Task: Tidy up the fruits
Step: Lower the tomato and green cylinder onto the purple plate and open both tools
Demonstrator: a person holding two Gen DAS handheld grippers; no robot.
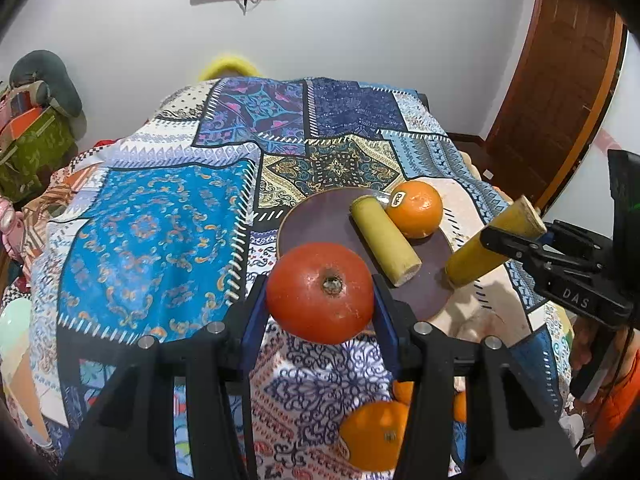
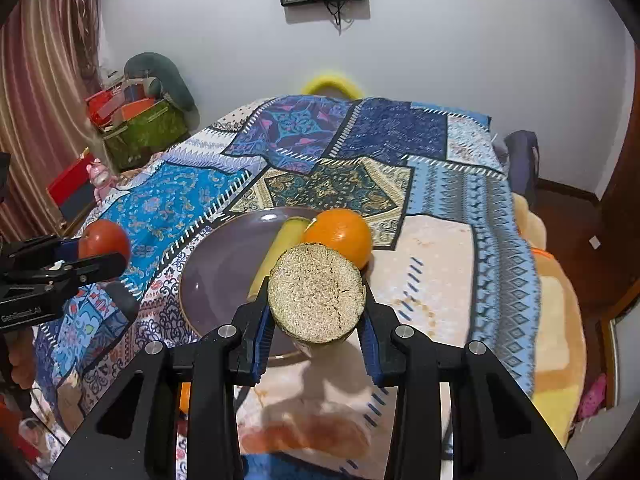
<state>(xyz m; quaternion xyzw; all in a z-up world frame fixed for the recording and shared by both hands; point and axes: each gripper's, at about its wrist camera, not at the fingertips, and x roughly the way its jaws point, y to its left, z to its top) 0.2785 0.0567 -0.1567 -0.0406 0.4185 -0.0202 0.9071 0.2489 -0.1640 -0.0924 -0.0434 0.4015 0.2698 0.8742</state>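
Note:
My left gripper (image 1: 320, 292) is shut on a red tomato (image 1: 320, 298) and holds it above the near rim of a purple plate (image 1: 320, 216). The plate carries an orange (image 1: 416, 208) and a yellow sugarcane piece (image 1: 384, 240). My right gripper (image 2: 316, 300) is shut on a second sugarcane piece (image 2: 316, 292), its cut end toward the camera, at the plate's (image 2: 224, 264) near right edge. That piece (image 1: 492, 240) shows tilted in the left wrist view. The tomato (image 2: 105, 242) and orange (image 2: 340, 236) also show in the right wrist view.
A patchwork cloth (image 1: 160, 216) covers the bed. More oranges (image 1: 376, 436) lie near me below the left gripper. Bags and boxes (image 2: 136, 124) stand at the far left by the wall. A wooden door (image 1: 560, 92) is on the right.

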